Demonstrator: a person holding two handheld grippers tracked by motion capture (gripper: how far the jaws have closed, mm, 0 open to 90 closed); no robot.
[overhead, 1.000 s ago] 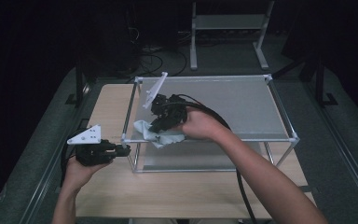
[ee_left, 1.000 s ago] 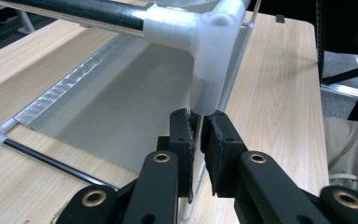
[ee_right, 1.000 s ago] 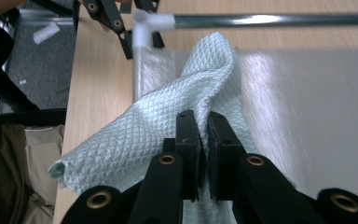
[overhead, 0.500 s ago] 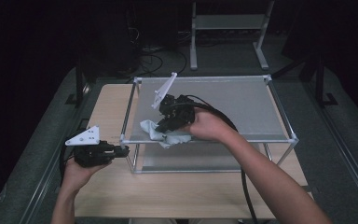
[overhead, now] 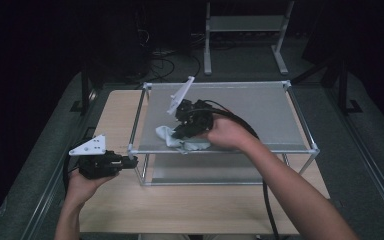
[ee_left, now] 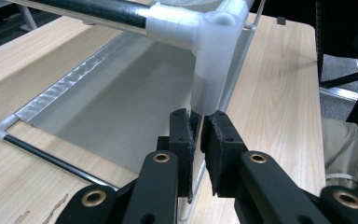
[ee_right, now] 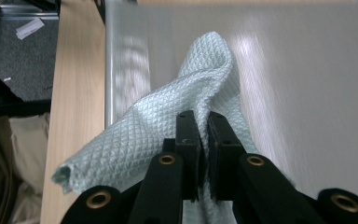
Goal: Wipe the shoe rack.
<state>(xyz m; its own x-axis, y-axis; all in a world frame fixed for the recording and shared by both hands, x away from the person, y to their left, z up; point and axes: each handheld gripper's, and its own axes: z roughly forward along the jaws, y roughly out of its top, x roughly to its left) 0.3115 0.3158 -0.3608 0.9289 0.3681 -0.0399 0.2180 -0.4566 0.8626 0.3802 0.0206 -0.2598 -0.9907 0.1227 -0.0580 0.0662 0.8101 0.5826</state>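
Two grippers busy: right gripper [ee_right: 204,154] jaws pinch cloth [ee_right: 168,130] between them; left gripper [ee_left: 198,149] jaws clamp frame post [ee_left: 208,91].

dark room, wooden table [overhead: 115,107], grey floor [overhead: 365,125].

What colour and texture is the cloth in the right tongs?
Pale mint cloth with a quilted diamond weave, clearest in the right gripper view.
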